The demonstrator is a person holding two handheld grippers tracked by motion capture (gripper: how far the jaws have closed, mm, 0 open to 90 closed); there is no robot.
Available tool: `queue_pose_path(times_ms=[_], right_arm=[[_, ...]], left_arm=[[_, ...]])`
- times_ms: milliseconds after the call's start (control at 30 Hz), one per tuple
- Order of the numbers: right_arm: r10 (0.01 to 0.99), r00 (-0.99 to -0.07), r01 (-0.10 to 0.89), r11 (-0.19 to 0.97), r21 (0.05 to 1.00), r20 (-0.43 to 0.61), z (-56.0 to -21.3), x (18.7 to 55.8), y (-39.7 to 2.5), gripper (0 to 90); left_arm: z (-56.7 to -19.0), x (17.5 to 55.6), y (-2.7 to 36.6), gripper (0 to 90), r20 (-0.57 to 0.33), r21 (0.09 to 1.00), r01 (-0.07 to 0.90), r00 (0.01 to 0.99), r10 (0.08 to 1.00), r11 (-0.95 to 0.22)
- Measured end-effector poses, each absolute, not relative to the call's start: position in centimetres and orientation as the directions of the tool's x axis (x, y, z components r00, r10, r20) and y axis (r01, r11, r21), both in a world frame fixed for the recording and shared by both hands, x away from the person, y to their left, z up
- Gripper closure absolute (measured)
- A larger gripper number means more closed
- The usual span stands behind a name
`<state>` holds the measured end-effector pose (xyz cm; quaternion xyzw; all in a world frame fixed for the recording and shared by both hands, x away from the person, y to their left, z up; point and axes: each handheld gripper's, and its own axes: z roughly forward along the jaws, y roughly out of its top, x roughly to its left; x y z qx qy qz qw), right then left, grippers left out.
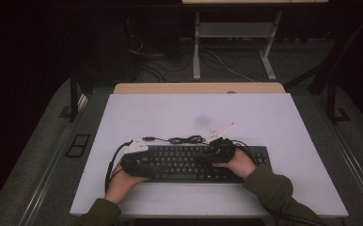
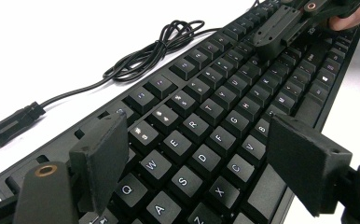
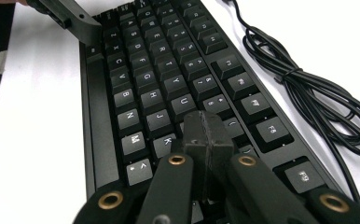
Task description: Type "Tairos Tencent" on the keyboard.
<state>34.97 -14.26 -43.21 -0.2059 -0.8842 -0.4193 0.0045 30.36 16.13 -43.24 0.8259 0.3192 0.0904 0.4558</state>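
The one black keyboard [image 1: 189,162] lay at the near middle of the table [image 1: 264,117], long axis left to right. The right gripper [image 3: 205,135], jaws pressed together and empty, hung right over the keys near K. The left gripper [image 2: 197,154] spread wide above Q-to-C. One coiled cable [image 1: 184,139] lay behind.

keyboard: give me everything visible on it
The keyboard is black, plastic-looking and full-size, with white legends on dark keycaps. It lies flat on the white table near the person's edge, long side across. Its black cable lies loosely bundled behind it, ending in a USB plug. The left gripper is open over the Q-A-Z end; the right gripper, jaws together, sits at the keys near K. No damage is visible.
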Motion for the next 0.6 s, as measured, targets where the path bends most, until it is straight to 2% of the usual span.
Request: queue_pose_path(times_ms=[600], right_arm=[[0.373,-0.912,0.374,0.585,0.719,0.171,-43.62,35.03,-14.06,89.4]], left_arm=[[-43.29,30.38,16.07,20.2,-0.140,0.809,0.444,0.782,0.607,-0.386]])
